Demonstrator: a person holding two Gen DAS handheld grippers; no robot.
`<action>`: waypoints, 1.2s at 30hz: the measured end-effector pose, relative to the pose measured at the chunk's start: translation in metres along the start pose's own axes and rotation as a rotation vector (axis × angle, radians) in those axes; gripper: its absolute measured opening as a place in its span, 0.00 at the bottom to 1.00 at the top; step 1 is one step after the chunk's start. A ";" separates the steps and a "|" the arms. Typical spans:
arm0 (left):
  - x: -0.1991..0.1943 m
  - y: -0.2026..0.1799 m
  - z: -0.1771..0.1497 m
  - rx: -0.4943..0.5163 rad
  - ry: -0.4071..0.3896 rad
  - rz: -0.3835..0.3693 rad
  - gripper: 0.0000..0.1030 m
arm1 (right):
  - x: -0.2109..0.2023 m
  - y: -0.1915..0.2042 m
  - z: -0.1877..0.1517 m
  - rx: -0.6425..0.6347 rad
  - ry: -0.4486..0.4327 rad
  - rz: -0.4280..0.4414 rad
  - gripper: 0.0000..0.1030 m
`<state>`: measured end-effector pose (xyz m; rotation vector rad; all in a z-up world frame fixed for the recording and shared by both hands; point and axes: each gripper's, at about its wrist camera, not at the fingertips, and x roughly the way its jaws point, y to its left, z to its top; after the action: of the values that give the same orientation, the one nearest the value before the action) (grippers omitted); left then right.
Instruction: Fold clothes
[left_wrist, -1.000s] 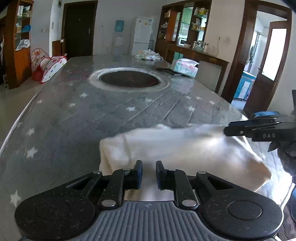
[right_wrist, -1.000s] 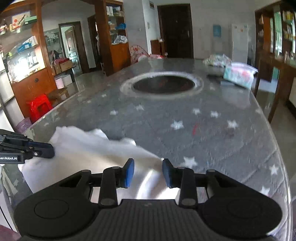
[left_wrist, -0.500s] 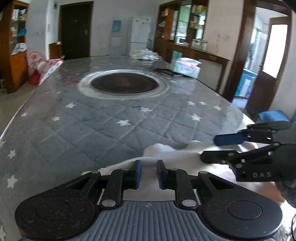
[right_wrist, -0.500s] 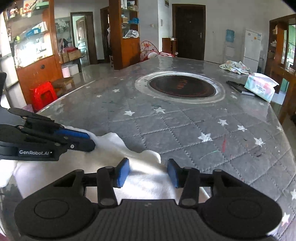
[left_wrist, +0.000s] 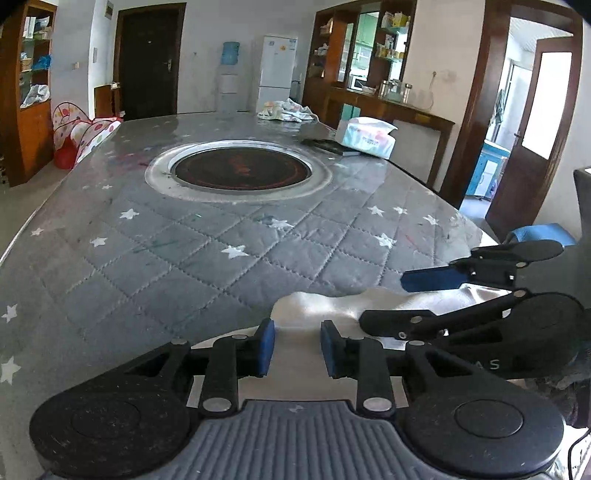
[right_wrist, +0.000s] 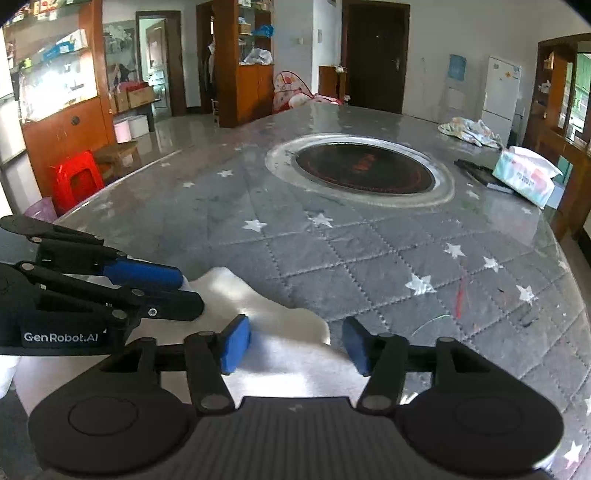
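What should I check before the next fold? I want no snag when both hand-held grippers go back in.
1. Left hand-held gripper released: ok, jaws just opened, pads clear of the white garment.
2. Right hand-held gripper released: ok, jaws just opened wide.
3. Garment lying on the table: ok.
4. Garment flat: not ok, far edge is rumpled.
5. Fold edges aligned: cannot tell, near part hidden.
6. Tissue pack clear of the work: ok.

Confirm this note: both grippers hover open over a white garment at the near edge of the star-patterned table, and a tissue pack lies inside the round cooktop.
Not quite. The tissue pack lies outside the round cooktop, near the table's far right edge, as the right wrist view shows. The rest stands: left gripper and right gripper, jaws just opening, over the white garment.
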<state>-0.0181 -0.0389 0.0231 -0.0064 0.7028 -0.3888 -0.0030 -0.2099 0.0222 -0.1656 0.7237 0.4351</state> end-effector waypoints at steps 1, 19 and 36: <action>-0.001 0.000 0.001 -0.007 0.001 -0.001 0.30 | -0.002 -0.001 0.000 0.006 -0.006 0.002 0.58; -0.016 -0.008 -0.002 -0.001 -0.019 0.024 0.54 | -0.036 0.001 -0.006 -0.005 -0.084 -0.021 1.00; -0.072 -0.027 -0.039 0.037 -0.069 0.060 0.75 | -0.089 0.020 -0.053 -0.183 -0.079 -0.153 1.00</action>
<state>-0.1018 -0.0344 0.0419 0.0358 0.6263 -0.3428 -0.1031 -0.2368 0.0427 -0.3716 0.5890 0.3593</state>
